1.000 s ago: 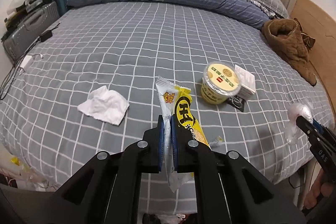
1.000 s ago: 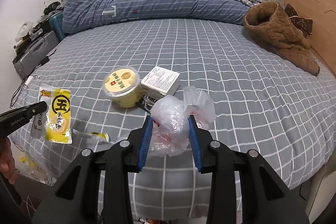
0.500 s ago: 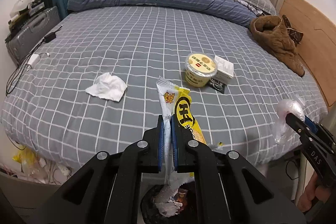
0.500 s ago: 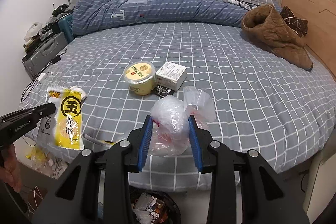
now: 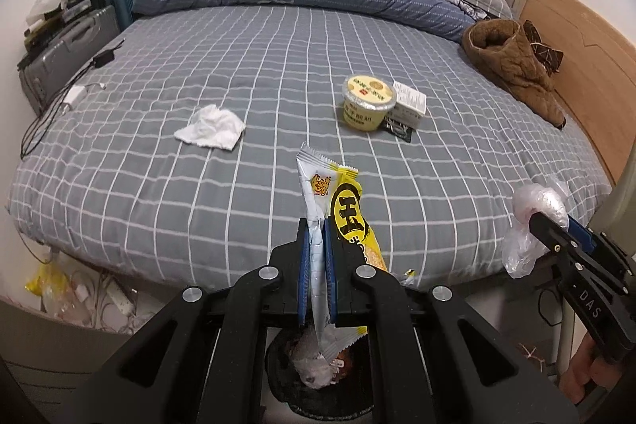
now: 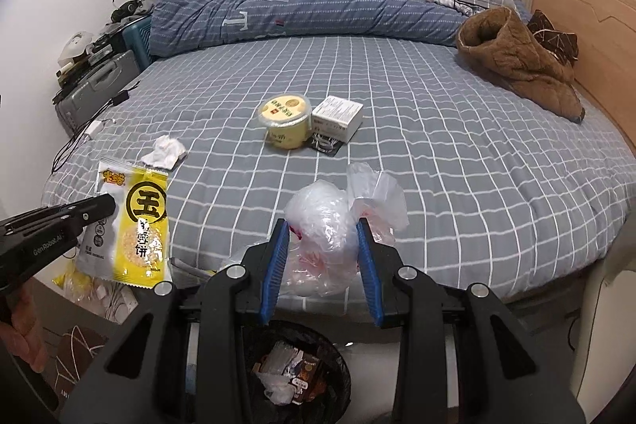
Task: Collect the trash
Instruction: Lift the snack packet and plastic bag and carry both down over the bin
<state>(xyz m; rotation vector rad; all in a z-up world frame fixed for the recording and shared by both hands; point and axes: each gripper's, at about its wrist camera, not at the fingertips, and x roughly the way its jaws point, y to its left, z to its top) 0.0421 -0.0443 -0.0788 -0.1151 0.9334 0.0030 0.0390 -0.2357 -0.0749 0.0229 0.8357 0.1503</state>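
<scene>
Both grippers have drawn back from the bed since a second ago, and the black trash bin [image 6: 296, 368] now sits below and just ahead of my fingertips.

On my left, my left gripper [image 5: 317, 257] is pressed together on a yellow and white snack wrapper [image 5: 344, 213], pinching one long edge near its middle. This wrapper is light, thin and crinkly, probably slippery, so an edge pinch suits it. Its long axis runs upright and away from me, the sealed top pointing up toward the bed [image 5: 278, 66], the lower end hanging over the bin's mouth.

Farther ahead of the left gripper, a crumpled white tissue [image 5: 210, 127] lies on the bed, soft and nearly weightless. To its right, a yellow lidded cup [image 5: 367, 102] stands upright, touching a small white box [image 5: 409, 104]; both look rigid and light, best taken across their sides.

On my right, my right gripper [image 6: 322, 257] is part closed around a wad of clear plastic bag [image 6: 330, 225], its pads squeezing the bundle from both sides. It is soft, springy and shapeless, with no clear long axis, and a loose flap sticks up to the right.
</scene>
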